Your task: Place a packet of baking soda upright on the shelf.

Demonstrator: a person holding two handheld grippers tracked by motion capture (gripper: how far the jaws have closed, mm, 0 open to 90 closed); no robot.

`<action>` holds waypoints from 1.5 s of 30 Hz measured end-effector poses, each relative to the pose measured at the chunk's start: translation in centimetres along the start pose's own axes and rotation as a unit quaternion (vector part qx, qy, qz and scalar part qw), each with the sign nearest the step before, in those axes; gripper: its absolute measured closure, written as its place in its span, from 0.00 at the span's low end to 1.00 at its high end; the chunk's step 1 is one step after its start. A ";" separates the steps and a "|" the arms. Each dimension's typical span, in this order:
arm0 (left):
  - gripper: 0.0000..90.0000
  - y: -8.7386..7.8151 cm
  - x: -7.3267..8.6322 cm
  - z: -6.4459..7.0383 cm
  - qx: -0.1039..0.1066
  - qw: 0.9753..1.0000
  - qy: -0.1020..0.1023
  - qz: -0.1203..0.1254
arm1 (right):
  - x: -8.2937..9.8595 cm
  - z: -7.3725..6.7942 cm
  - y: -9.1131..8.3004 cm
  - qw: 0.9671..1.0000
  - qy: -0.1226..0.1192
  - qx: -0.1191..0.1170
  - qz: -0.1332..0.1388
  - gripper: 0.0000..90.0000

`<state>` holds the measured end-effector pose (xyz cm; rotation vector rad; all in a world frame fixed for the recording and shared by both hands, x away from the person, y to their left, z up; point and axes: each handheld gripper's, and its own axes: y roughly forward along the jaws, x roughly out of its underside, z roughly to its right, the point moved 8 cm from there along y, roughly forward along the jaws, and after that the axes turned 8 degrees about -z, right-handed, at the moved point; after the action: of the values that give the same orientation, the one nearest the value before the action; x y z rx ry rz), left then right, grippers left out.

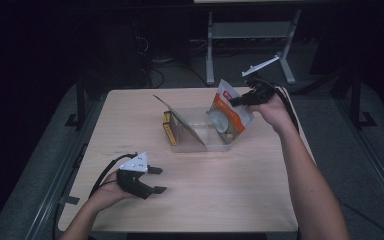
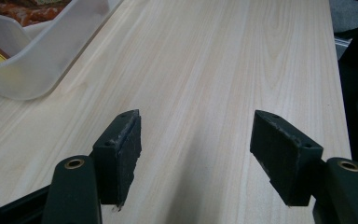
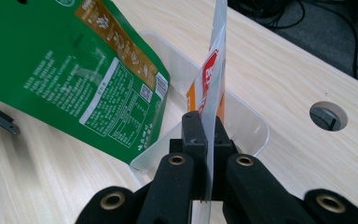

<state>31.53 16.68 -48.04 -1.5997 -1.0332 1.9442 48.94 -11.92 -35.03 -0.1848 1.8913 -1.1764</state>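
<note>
My right gripper (image 1: 236,101) (image 3: 207,128) is shut on the edge of an orange and white snack bag (image 1: 227,114) (image 3: 214,74), held upright over the right end of a clear plastic bin (image 1: 200,141) (image 3: 249,126). A green packet (image 1: 180,122) (image 3: 74,65) leans tilted in the bin's left part. Near the table's front left, my left gripper (image 1: 159,180) (image 2: 196,144) hovers low over bare wood, open with nothing between its jaws. The bin's corner (image 2: 32,60) lies ahead and to the left in the left gripper view.
A yellow-edged packet (image 1: 169,131) stands at the bin's left end. The wooden table (image 1: 205,190) has a round cable hole (image 3: 328,115) near its far right edge. Beyond the table stand a metal frame's legs (image 1: 250,45) and cables on the floor.
</note>
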 end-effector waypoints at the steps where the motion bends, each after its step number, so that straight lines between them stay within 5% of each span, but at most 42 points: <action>1: 0.37 0.0 0.0 0.0 0.001 1.000 0.000 -0.001 | 0.0 0.0 0.2 1.000 -0.002 0.001 -0.004 1.00; 19: 0.35 0.6 0.0 0.3 0.010 1.000 0.009 -0.008 | -0.1 0.4 1.9 1.000 -0.002 0.015 -0.022 0.98; 22: 0.35 0.6 -0.1 0.3 0.010 1.000 0.006 -0.004 | -0.3 0.3 1.4 1.000 0.008 0.014 -0.005 0.84; 25: 0.35 0.4 0.0 0.2 0.009 1.000 0.009 -0.009 | -0.5 0.1 0.6 1.000 0.002 0.027 0.010 0.56; 29: 0.34 0.4 -0.1 0.3 0.009 1.000 0.006 -0.006 | -0.1 -0.2 -0.6 0.998 -0.005 0.048 0.033 0.38; 39: 0.33 0.4 0.0 0.1 0.007 1.000 0.005 -0.009 | 3.2 -1.2 -2.8 0.996 -0.017 0.054 0.070 0.28; 45: 0.24 0.7 0.1 0.1 0.012 1.000 -0.007 -0.013 | 5.2 -1.7 -3.9 0.995 -0.028 0.056 0.083 0.27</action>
<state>31.46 16.27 -48.57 -1.5545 -1.0278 1.9463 43.33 -15.70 -34.78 0.0015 1.7511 -1.1495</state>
